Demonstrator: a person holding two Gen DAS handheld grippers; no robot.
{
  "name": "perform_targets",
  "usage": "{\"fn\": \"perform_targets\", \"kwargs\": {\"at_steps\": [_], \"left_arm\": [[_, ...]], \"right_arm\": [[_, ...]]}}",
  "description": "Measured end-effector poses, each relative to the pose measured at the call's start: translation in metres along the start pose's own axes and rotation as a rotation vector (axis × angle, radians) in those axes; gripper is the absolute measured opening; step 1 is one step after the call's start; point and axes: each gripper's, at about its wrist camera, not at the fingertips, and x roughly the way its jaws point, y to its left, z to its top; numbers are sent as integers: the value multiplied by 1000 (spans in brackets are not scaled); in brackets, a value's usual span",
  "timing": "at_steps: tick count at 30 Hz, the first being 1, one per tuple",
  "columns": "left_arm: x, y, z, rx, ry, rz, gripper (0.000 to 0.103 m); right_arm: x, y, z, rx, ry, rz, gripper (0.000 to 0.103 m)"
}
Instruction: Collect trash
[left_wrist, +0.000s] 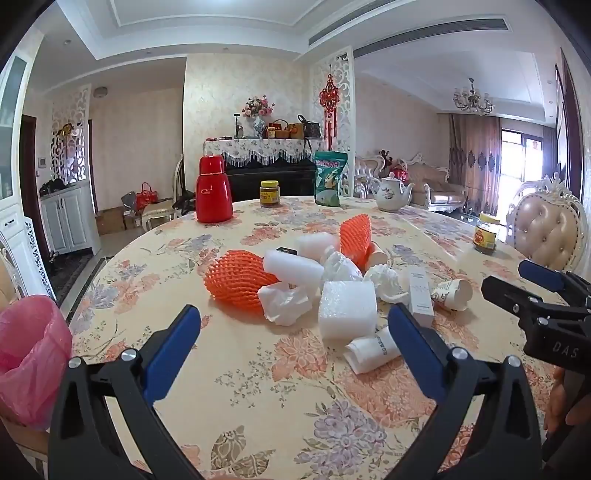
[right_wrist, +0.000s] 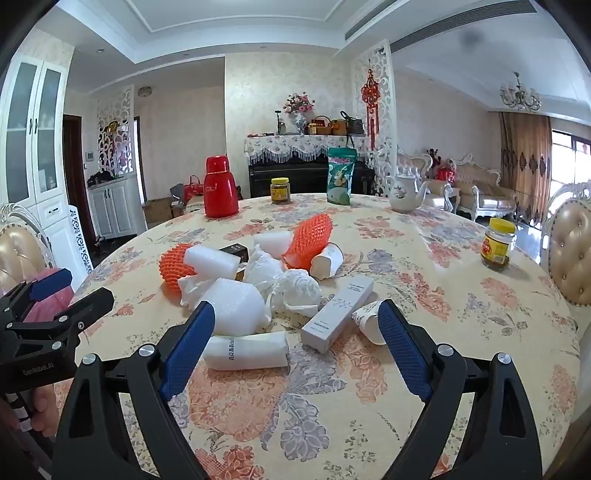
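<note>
A heap of trash lies mid-table on the floral cloth. It holds two orange foam nets, white foam blocks, crumpled tissues, paper cups, a long white box and a white roll. My left gripper stands open, short of the heap, with nothing between its jaws. My right gripper is open too, just before the roll and box. A pink-lined bin sits at the table's left edge.
Along the far side of the table stand a red thermos, a yellow-lidded jar, a green snack bag and a white teapot. Another jar stands at the right, near a padded chair.
</note>
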Motion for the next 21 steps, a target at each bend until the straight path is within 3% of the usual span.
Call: {"fn": "perform_targets", "kwargs": {"at_steps": [21], "left_arm": [[-1,-2,-4,-4,10,-3,99]], "right_arm": [[7,-1,-3,14,16,15,85]]}}
